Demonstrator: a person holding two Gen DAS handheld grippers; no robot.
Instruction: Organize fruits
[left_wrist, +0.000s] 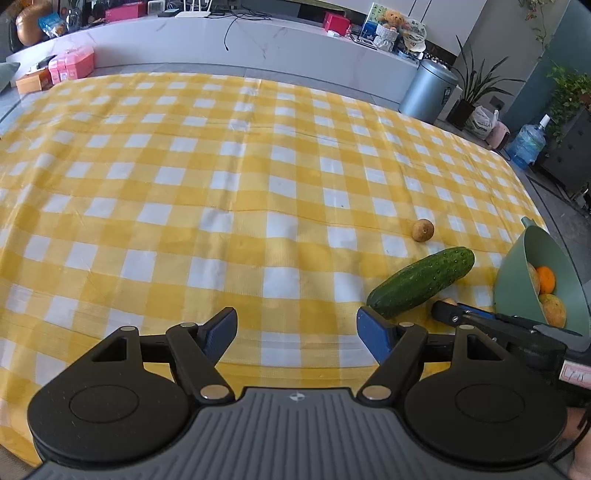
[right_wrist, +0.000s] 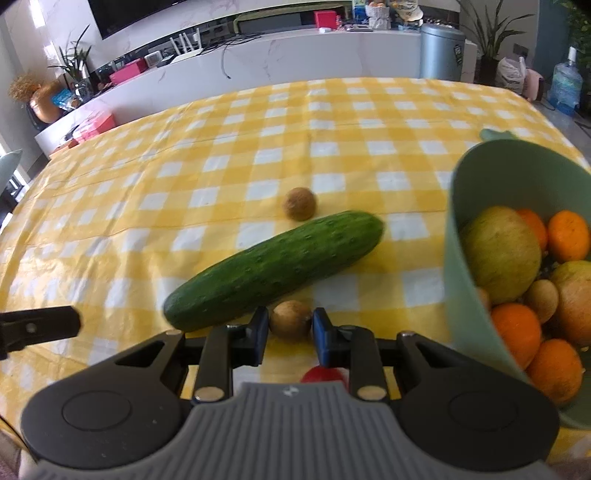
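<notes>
A red object (right_wrist: 325, 374) lay mostly hidden behind the right gripper's (right_wrist: 290, 334) body; its identity could not be determined. The green bowl (right_wrist: 458, 236) was cut off at the right edge in both views. Fruit low in the bowl was partly concealed by its wall.

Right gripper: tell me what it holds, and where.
The right gripper has a small brown fruit between its fingers, one on each side of its round middle. The left gripper is open, holding nothing.
</notes>
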